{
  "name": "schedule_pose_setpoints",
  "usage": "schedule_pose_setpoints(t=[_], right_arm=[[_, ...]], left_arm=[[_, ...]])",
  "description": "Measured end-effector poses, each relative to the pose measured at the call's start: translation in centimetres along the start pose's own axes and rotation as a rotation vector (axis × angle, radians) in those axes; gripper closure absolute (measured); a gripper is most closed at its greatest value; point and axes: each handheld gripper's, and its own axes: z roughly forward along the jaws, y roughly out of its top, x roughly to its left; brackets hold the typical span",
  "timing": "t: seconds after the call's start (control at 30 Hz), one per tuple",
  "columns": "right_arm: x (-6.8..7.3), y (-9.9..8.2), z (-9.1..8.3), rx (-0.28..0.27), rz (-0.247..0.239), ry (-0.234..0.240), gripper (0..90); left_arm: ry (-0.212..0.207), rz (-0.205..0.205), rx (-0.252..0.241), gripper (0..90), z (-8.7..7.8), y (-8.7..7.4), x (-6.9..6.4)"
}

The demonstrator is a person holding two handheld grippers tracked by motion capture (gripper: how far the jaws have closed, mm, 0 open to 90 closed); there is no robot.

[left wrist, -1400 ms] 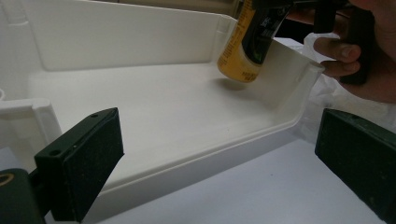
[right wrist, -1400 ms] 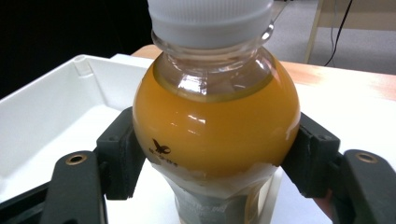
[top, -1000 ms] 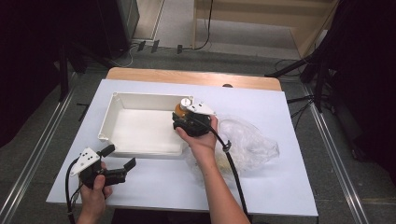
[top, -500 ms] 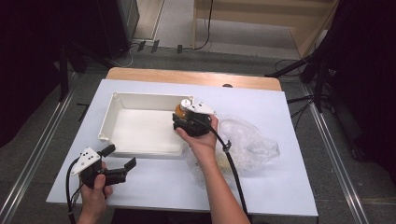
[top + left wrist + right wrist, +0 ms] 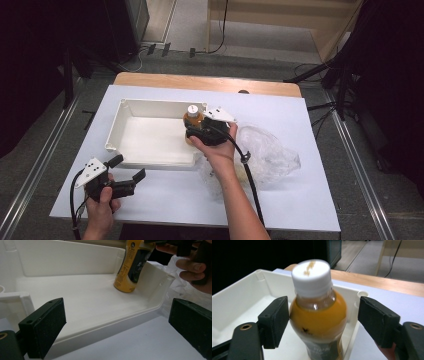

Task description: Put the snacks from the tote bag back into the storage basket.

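An orange drink bottle (image 5: pixel 192 117) with a white cap stands tilted in the far right corner of the white tray (image 5: pixel 160 106), leaning toward its right wall. My right gripper (image 5: pixel 194 128) reaches over that wall, and its jaws have just been opening. In the right gripper view the bottle (image 5: pixel 318 315) is between the jaws; the left pad is next to it and the right pad stands clear, so the right gripper (image 5: pixel 324 315) is open. My left gripper (image 5: pixel 127 168) rests open at the tray's near left corner. The left gripper view shows the bottle (image 5: pixel 130 267) beyond its open jaws (image 5: pixel 120 327).
A crumpled clear plastic bag (image 5: pixel 270 150) lies right of the tray on the white table top (image 5: pixel 310 200). A wooden strip (image 5: pixel 200 82) runs along the far edge. The tray floor (image 5: pixel 82 297) left of the bottle is bare. Dark floor and metal rails flank the table.
The right hand and the bottle have shifted slightly left at the tray's corner, and the right jaws stand a little wider. The left gripper has stayed in place.
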Motion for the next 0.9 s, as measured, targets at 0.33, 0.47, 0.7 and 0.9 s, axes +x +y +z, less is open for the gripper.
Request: schedule_pose_setpoints(t=[0.33,0.47,0.7,0.9], right_arm=[[-1.2,1.3,-2.1,-0.049,0.017,-0.02,27.3],[-1.9,1.6,-2.7,-0.062,0.023,-0.035,26.7],[-2.7,2.1,-4.1,-0.084,0.023,-0.048,25.6],[-3.5,2.4,-5.3,-0.101,0.019,-0.058,25.4]], left_arm=[[-0.001,-0.003,-0.004,1.4,0.0,0.0,0.1],[-0.001,0.0,-0.002,1.4,0.1,0.0,0.1],[-0.001,0.006,0.005,1.4,0.2,-0.1,-0.2],[-0.004,0.017,0.006,1.4,0.2,-0.1,-0.4]])
